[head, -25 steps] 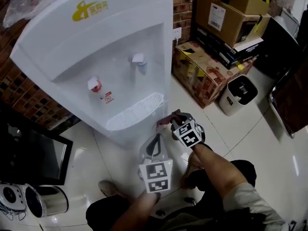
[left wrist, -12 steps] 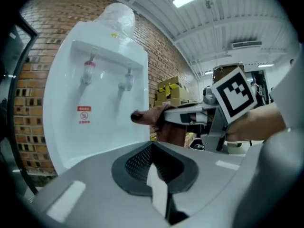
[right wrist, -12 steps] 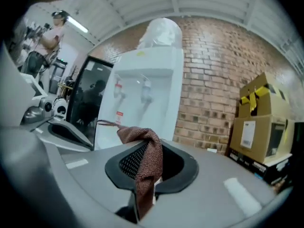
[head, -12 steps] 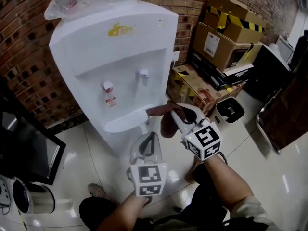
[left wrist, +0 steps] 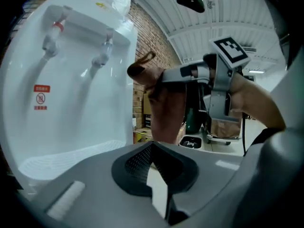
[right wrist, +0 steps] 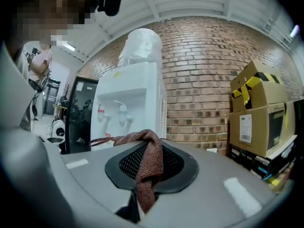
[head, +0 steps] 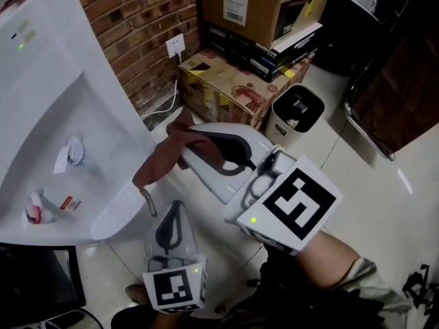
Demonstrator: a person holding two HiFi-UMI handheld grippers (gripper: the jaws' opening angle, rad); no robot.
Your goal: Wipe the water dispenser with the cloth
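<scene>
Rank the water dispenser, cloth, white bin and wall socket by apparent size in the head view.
1. water dispenser: largest, though cut off by the frame.
2. cloth and white bin: about alike; the cloth hangs nearer the camera, so unranked.
3. wall socket: smallest.

Grips a reddish-brown cloth (right wrist: 149,175) in grey tongs (right wrist: 152,148); faces a white water dispenser (right wrist: 130,108) against a brick wall (right wrist: 199,80), cardboard boxes (right wrist: 261,113) at right.
</scene>
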